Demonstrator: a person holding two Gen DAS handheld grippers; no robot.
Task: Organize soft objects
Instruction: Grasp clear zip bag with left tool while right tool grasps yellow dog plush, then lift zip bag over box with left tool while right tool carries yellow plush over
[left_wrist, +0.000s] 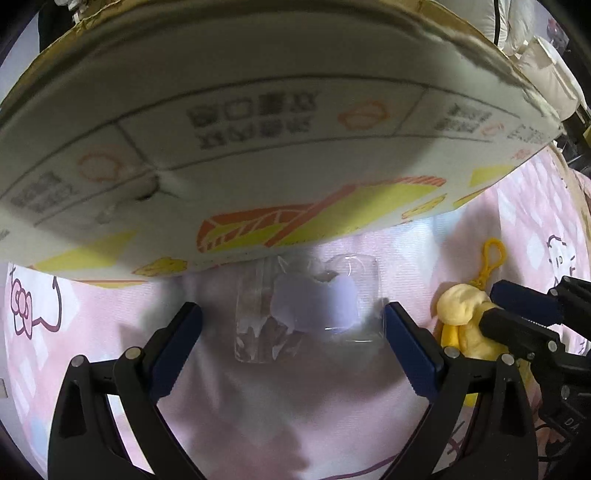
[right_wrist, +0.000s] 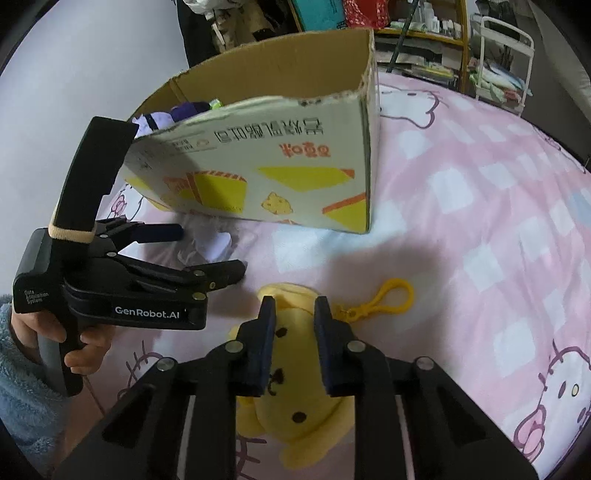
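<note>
Left wrist view: The left gripper (left_wrist: 293, 325) stands with its jaws spread wide and holds nothing. Between the fingertips, on the pink bedspread (left_wrist: 295, 406), lies a clear plastic bag (left_wrist: 310, 314) with a pale lilac soft item inside; neither pad touches it. The printed wall of the cardboard box (left_wrist: 258, 147) rises directly behind the bag. At the right edge, the yellow plush toy (left_wrist: 461, 317) lies on the bedspread with the right gripper's fingers on it; its yellow clip (left_wrist: 493, 258) points away toward the box side.

Right wrist view: The right gripper (right_wrist: 293, 347) has its pads pressed against both sides of the plush toy's (right_wrist: 295, 398) head, so it is clamped on the toy. The toy appears to rest on the bedspread (right_wrist: 480, 221). The clip (right_wrist: 391, 299) lies flat beside the right finger. The box (right_wrist: 277, 166) stands open-topped, well ahead, with purple and white soft items already inside. The left gripper (right_wrist: 210, 251) is seen at left, jaws apart around the bag (right_wrist: 210, 243).

Step in hand, by judgement: grasp stage for both items. Next move: lift the plush clear of the box rim and release above the opening. The left jaws must close on the bag first; the slick film may slip.
</note>
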